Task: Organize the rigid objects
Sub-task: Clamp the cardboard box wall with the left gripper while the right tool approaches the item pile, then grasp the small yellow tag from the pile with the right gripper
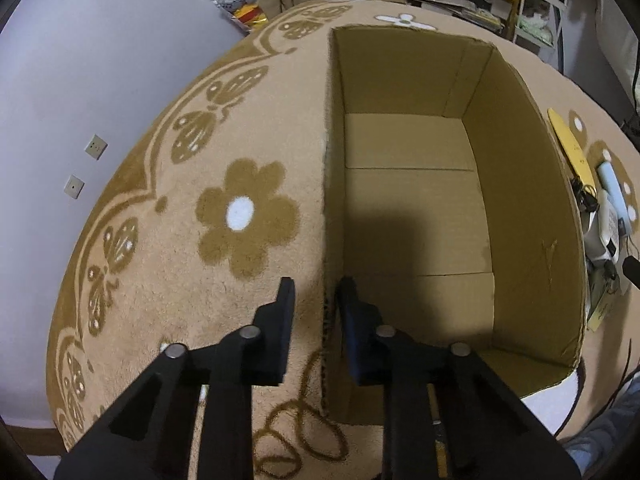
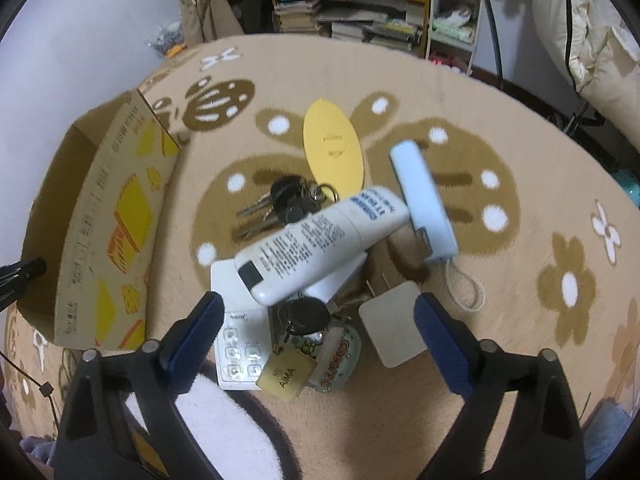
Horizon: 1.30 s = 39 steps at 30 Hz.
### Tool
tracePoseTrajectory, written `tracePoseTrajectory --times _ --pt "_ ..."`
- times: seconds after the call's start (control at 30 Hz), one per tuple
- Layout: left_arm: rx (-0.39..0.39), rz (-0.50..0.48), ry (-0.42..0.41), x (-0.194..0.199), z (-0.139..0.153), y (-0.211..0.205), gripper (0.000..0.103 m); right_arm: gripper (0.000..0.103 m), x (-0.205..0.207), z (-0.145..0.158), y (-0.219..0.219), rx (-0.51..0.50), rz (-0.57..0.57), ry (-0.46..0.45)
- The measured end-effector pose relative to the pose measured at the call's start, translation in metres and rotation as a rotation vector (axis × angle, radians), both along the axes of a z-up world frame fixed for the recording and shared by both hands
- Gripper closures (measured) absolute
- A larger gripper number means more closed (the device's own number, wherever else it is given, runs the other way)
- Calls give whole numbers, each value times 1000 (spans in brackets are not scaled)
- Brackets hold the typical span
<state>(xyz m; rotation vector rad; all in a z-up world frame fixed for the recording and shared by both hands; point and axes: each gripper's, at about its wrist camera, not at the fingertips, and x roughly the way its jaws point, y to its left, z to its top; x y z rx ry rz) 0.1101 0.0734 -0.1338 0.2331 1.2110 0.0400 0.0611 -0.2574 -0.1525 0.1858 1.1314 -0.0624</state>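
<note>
An open, empty cardboard box (image 1: 532, 208) stands on the carpet; its printed outer side shows in the right wrist view (image 2: 104, 236). My left gripper (image 1: 316, 292) straddles the box's near left wall, fingers close on either side of it. My right gripper (image 2: 316, 310) is open and empty above a pile: a white remote (image 2: 320, 240) lying across a second white remote (image 2: 240, 352), a black key fob with a brass tag (image 2: 304, 316), a white charger (image 2: 394, 324), a pale blue device (image 2: 424, 200), a bunch of keys (image 2: 280, 204) and a yellow oval card (image 2: 334, 144).
The beige carpet (image 1: 248, 216) has brown flower and butterfly patterns. Shelves with books and clutter (image 2: 360, 8) stand beyond its far edge. A pale wall (image 1: 80, 80) is on the left. A small round decorated item (image 2: 340, 360) lies under the brass tag.
</note>
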Motion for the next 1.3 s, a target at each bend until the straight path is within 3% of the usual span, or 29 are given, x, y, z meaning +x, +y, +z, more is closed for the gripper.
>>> tracePoseTrajectory --times 0.17,0.33,0.43,0.5,0.63,0.73,1.3 --pt "22 -11 9 1 -5 -6 90 28 3 -9 4 -9 35 34" --pt "45 -23 6 3 -6 -8 89 35 3 -17 7 51 52 66" --pt "31 -19 8 3 -7 -7 90 49 3 -18 8 62 56 76" --pt "21 -14 10 4 -7 -6 90 53 4 -20 9 61 60 83" --pt "21 -3 9 4 -7 -4 90 72 4 -24 6 76 41 97" --pt "25 -1 9 4 -7 -4 90 72 4 -26 0 119 15 101" --pt "16 7 12 4 -7 -4 89 72 4 -27 6 118 18 146"
